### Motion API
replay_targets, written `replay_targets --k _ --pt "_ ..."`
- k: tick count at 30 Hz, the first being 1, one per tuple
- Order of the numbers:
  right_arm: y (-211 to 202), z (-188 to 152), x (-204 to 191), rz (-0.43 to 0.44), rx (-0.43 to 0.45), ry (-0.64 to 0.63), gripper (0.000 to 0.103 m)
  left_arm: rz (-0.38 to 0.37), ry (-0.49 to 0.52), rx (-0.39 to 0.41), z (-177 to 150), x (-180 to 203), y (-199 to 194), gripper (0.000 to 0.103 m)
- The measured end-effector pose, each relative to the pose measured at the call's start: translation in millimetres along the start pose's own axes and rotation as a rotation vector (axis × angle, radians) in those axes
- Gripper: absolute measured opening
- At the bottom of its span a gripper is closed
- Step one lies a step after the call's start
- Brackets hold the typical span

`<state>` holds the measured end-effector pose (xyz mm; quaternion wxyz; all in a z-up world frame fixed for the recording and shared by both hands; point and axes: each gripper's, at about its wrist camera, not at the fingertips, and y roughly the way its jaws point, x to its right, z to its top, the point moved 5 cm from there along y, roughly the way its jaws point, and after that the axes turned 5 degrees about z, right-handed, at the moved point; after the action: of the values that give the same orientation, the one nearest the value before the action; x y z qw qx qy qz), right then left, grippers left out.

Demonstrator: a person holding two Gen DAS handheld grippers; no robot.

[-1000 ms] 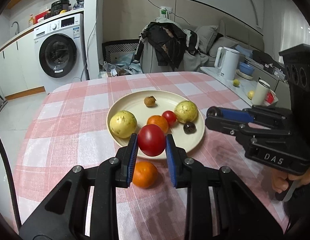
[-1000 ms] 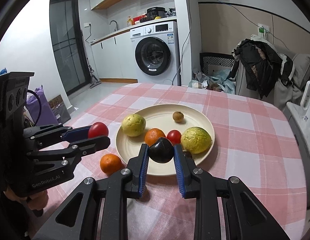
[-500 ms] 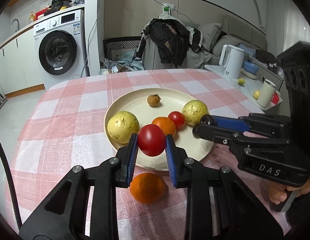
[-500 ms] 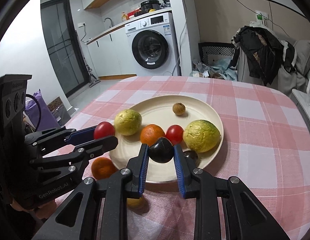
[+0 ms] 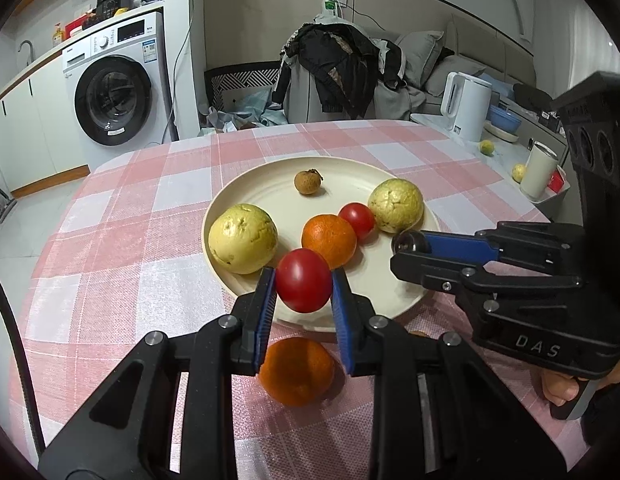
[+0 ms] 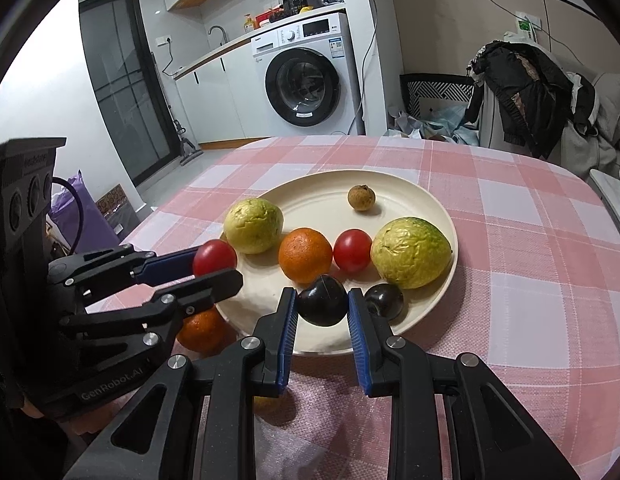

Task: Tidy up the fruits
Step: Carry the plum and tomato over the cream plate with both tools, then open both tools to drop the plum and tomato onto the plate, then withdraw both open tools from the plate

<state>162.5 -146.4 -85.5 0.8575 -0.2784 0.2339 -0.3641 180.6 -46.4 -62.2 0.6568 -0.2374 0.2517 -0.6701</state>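
Gripping a smooth round red tomato between its blue-padded fingers, the left black two-finger gripper is seen at the lower centre of the left wrist view, held above the near rim of a round cream-coloured plate. A round orange tangerine lies on the pink-and-white checked tablecloth just below the held tomato, off the plate. In the right wrist view, a dark purple, almost black round plum-like fruit is clasped by the right black two-finger gripper at the lower centre, over the plate's near edge. A second dark round fruit is seen on the plate just to its right. Further up the plate are set two knobbly yellow-green guavas, an orange, a smaller red tomato and a small brown longan-like fruit. A white front-loading washing machine is seen in the upper middle.
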Motion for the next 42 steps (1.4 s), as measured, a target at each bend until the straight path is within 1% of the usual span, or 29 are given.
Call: replay_targets --k 10,13,16,18,19,20,21,22,23,24,25,27,29,31,33,35,36,42 --pt "4 0 4 -0.009 -0.009 0.014 0.026 0.007 0.006 -0.015 -1 1 5 0.024" --pt "2 1 7 -0.017 0.000 0.029 0.031 0.008 0.001 -0.016 -2 0 4 0.024" --pt "-5 2 9 -0.013 0.036 0.032 0.044 0.011 -0.002 -0.002 -2 0 1 0.024" --pt "-10 3 10 -0.029 0.051 0.027 0.046 0.013 0.000 -0.001 -2 0 -1 0.025" --pt "-12 4 9 -0.035 0.053 0.027 0.048 0.014 0.000 0.002 -2 -1 -3 0.025" --pt "-13 4 10 -0.043 0.056 0.030 0.053 0.017 0.000 0.004 -3 -1 -5 0.026" --pt "-16 3 11 -0.055 0.060 0.033 0.056 0.026 -0.002 0.002 -3 -2 -7 0.030" --pt "-19 3 11 -0.061 0.063 0.037 0.067 0.028 -0.005 0.000 -3 -3 -9 0.034" --pt "-21 2 11 -0.060 0.066 0.038 0.072 0.027 -0.010 0.004 -4 -5 -12 0.044" --pt "-24 1 11 -0.054 0.069 0.039 0.081 0.029 -0.015 0.012 -4 -7 -16 0.052" --pt "-26 -1 10 -0.053 0.067 0.039 0.089 0.033 -0.019 0.023 -5 -9 -20 0.057" --pt "-29 -3 9 -0.065 0.056 0.036 0.093 0.046 -0.026 0.041 -6 -12 -29 0.075" --pt "-30 -6 7 -0.076 0.048 0.031 0.100 0.054 -0.030 0.058 -7 -16 -37 0.082" --pt "-32 -9 5 -0.083 0.042 0.023 0.101 0.056 -0.039 0.063 -9 -19 -45 0.083" --pt "-34 -12 1 -0.077 0.039 0.015 0.103 0.063 -0.054 0.066 -11 -23 -51 0.095" --pt "-36 -14 -1 -0.062 0.038 0.010 0.103 0.081 -0.068 0.083 -13 -29 -57 0.102" --pt "-36 -14 -2 -0.060 0.032 0.005 0.103 0.078 -0.072 0.091 -14 -31 -60 0.102" --pt "-29 -19 -8 -0.076 -0.015 -0.032 0.103 0.076 -0.088 0.077 -19 -39 -64 0.102"
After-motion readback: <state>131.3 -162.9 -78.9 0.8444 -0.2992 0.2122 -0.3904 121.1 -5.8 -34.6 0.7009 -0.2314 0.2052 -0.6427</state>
